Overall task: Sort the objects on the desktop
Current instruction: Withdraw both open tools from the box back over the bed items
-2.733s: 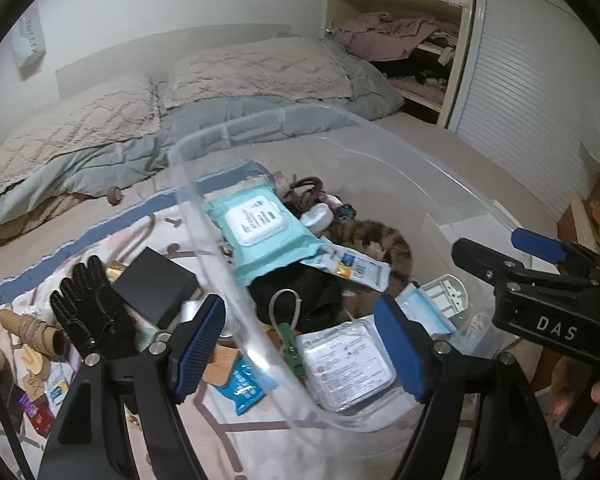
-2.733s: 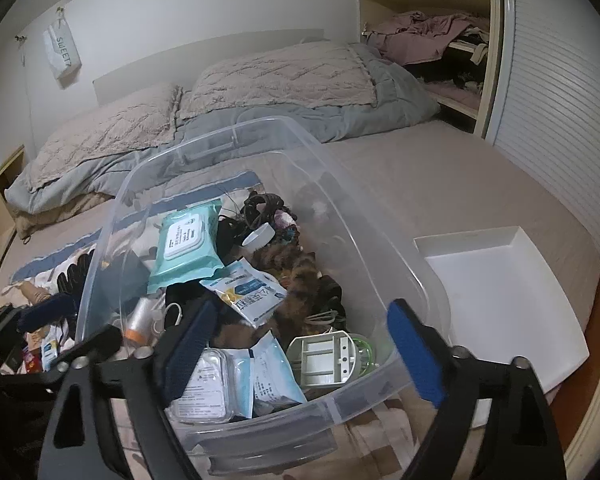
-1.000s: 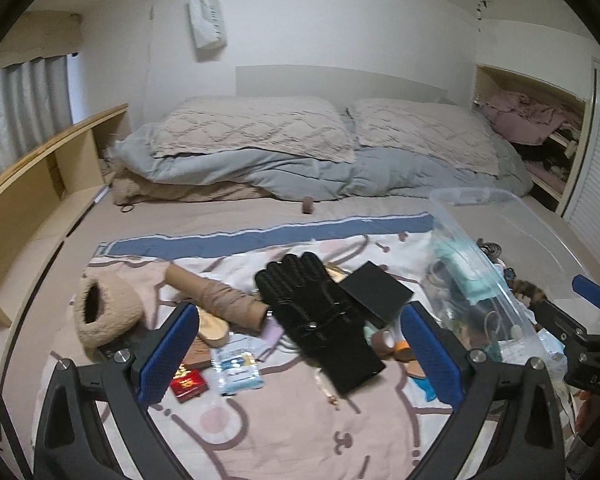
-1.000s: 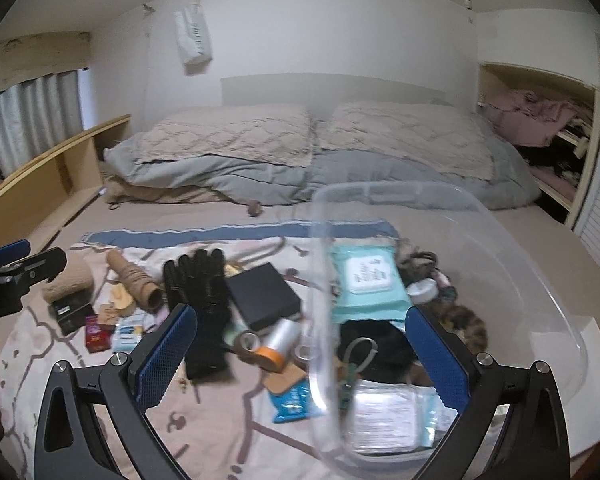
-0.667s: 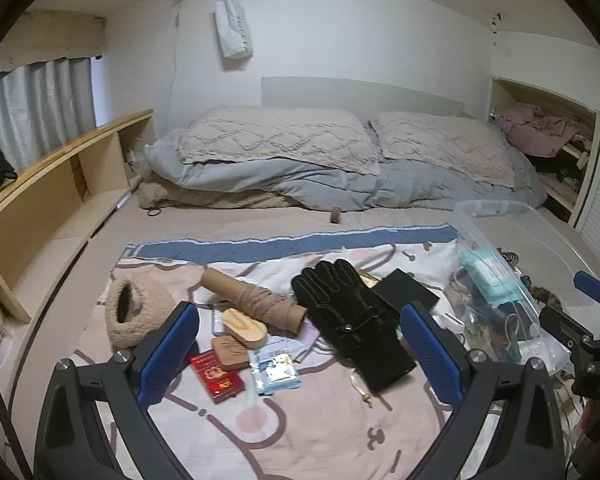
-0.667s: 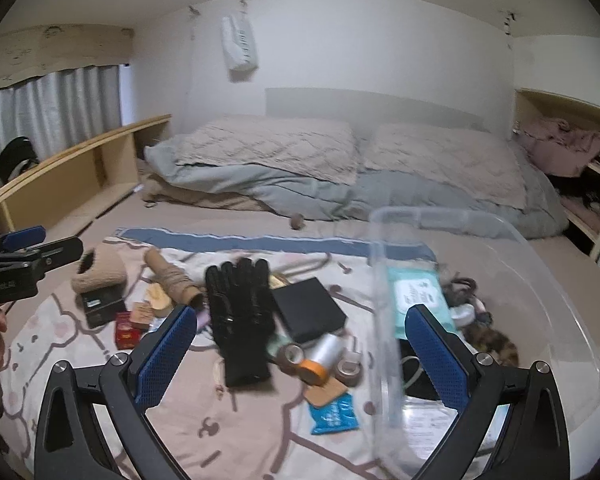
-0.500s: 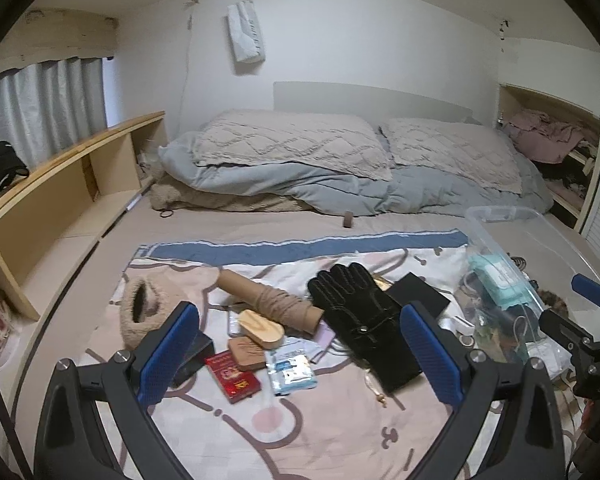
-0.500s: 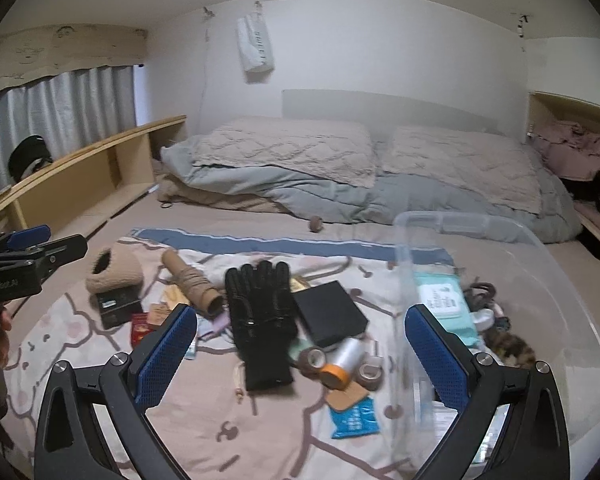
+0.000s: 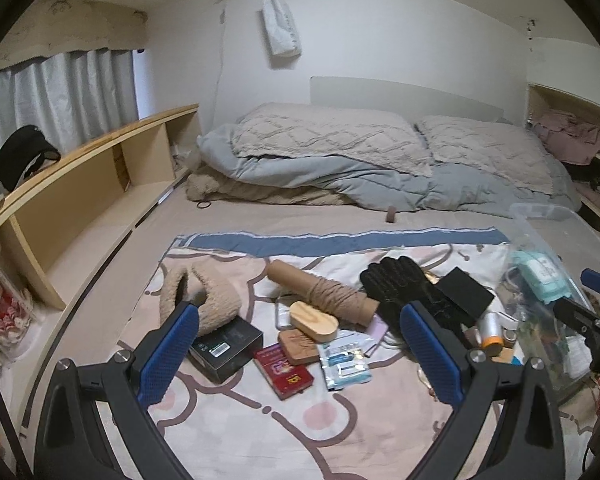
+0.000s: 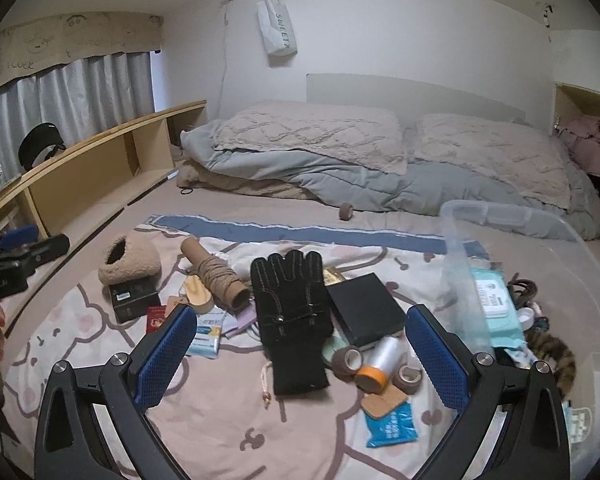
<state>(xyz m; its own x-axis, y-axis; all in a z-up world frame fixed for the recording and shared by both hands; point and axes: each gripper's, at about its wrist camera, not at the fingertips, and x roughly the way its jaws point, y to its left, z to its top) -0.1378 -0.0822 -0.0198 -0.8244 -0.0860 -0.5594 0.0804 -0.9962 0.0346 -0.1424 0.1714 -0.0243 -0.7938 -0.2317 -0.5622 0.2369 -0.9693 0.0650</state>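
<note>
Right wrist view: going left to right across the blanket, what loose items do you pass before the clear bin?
Fuzzy slipper → thread-wrapped tube → black glove → black box → clear bin holding a wipes pack.

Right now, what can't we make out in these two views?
- Clear bin contents, right wrist view: blurred behind its wall, cut by the right edge.
- Items under the black glove: covered.
- Text on the small black box, left wrist view: too small.
- Red booklet, right wrist view: partly behind the right hand-held gripper finger.
- Left hand-held gripper: open, holding nothing.
</note>
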